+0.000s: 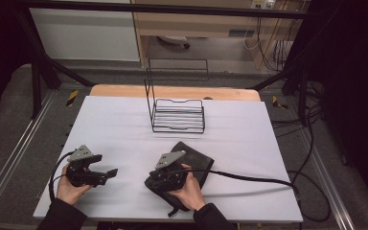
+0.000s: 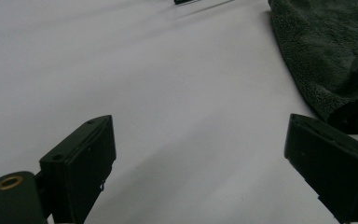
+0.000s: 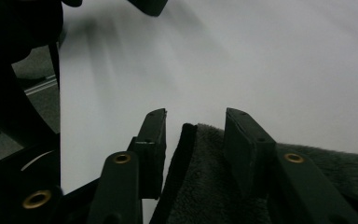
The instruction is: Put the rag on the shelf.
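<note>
Nearest, the left gripper (image 1: 106,173) rests on the white surface (image 1: 124,124), jaws wide apart with nothing between them. Just beside it, the right gripper (image 3: 193,135) stands partly open astride the edge of the dark towel (image 1: 196,160), pads not pressing it. Farther back, a wire rack (image 1: 177,115) stands well apart.

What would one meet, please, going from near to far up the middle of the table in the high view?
Right gripper over the near end of the dark towel → bare white table top → black wire rack → strip of wooden edge at the table's far side.
</note>
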### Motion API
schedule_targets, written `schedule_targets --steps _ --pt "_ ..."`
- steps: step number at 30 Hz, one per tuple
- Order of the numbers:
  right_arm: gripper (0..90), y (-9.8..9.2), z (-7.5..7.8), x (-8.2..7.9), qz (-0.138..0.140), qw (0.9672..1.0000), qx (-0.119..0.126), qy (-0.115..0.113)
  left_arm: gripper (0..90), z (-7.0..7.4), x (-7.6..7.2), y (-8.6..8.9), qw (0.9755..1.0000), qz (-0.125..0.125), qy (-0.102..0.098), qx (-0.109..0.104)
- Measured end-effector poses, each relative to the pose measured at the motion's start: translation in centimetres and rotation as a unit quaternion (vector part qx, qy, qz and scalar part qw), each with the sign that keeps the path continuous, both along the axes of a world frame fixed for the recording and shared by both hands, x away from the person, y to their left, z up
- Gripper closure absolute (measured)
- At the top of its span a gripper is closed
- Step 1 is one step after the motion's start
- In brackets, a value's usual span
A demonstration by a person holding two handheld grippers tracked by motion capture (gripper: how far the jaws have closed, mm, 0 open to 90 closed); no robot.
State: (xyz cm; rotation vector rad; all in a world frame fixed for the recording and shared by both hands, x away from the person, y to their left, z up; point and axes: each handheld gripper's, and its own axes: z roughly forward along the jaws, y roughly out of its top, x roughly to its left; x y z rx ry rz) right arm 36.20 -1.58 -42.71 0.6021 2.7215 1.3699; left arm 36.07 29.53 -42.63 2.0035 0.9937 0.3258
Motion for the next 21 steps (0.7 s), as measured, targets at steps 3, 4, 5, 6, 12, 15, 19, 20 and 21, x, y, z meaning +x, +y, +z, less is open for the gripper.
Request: schedule_targets --steps 3,4,5,6,12,15,19,20,21 --pt "49.7 -1.1 1.4 -0.1 -0.015 0.9995 -0.001 -0.026 9.9 0.4 -0.1 -0.4 1.0000 -0.002 0.001 -0.002" --pt "47.0 -1.6 1.8 -0.1 -0.024 0.9992 0.001 -0.032 10.3 0.5 -0.2 -0.5 1.0000 -0.003 0.001 -0.002" --pt "42.6 -3.1 2.4 0.2 -0.046 0.9983 0.004 -0.036 11.2 0.6 -0.2 -0.7 1.0000 -0.006 0.002 -0.002" --pt "39.5 -3.9 2.6 0.4 -0.060 0.9976 0.005 -0.035 11.6 0.8 -0.3 -0.9 1.0000 -0.007 0.005 -0.003" --pt "33.2 -8.5 3.3 1.2 -0.126 0.9914 0.007 -0.035 16.2 1.9 -0.5 -3.1 0.9997 -0.016 0.015 -0.007" --pt "35.5 -10.0 3.2 1.4 -0.149 0.9880 -0.003 -0.041 18.3 2.5 -0.5 -4.5 0.9994 -0.027 0.020 -0.007" --pt "41.2 -12.9 2.3 1.8 -0.197 0.9800 -0.004 -0.031 24.0 2.8 -0.5 -6.8 0.9987 -0.043 0.028 -0.001" --pt "43.2 -14.0 1.5 1.9 -0.221 0.9749 -0.010 -0.025 26.5 2.7 -0.5 -7.4 0.9984 -0.047 0.031 0.001" --pt "44.1 -14.5 1.1 1.9 -0.232 0.9723 -0.014 -0.022 28.4 2.7 -0.4 -8.0 0.9982 -0.050 0.033 0.005"
